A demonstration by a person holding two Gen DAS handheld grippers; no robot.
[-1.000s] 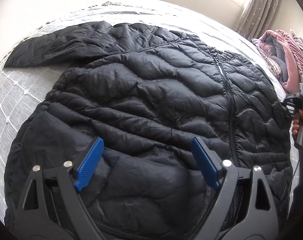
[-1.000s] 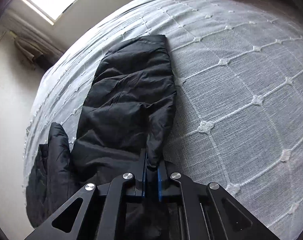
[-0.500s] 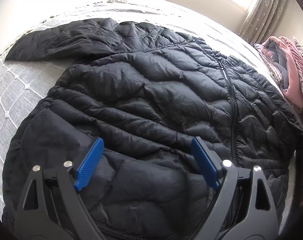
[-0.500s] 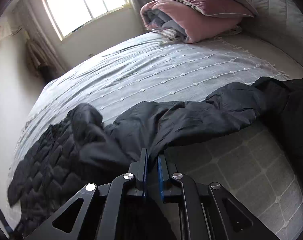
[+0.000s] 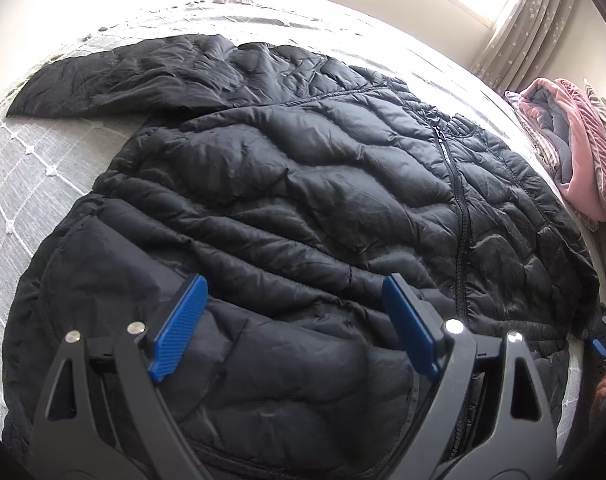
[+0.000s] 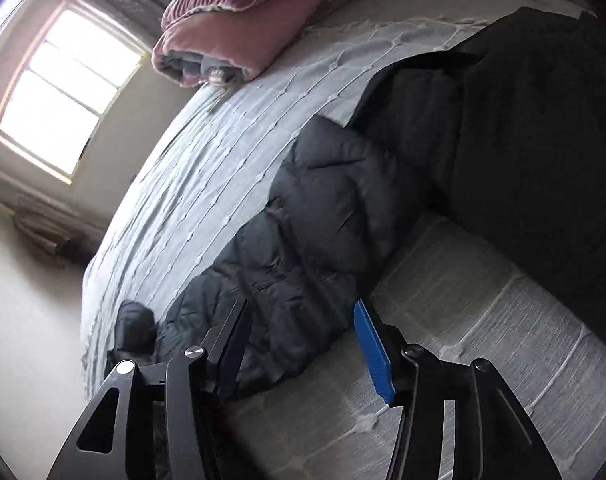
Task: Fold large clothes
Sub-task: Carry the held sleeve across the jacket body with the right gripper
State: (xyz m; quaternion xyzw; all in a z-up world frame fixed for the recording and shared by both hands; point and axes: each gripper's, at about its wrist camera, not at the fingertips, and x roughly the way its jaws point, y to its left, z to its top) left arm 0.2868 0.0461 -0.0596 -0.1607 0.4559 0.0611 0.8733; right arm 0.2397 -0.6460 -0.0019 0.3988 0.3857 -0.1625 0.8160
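Jacket (image 5: 303,208): black, quilted, spread front-up across bed (image 5: 31,184), zipper running away from left gripper (image 5: 291,324), jaws apart above hem; right gripper (image 6: 299,344), apart, probably nearer its side.

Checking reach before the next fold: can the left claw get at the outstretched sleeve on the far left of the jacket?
Probably yes. The left claw is open and empty above the jacket; the sleeve lies flat on the bedspread with nothing on or around it.
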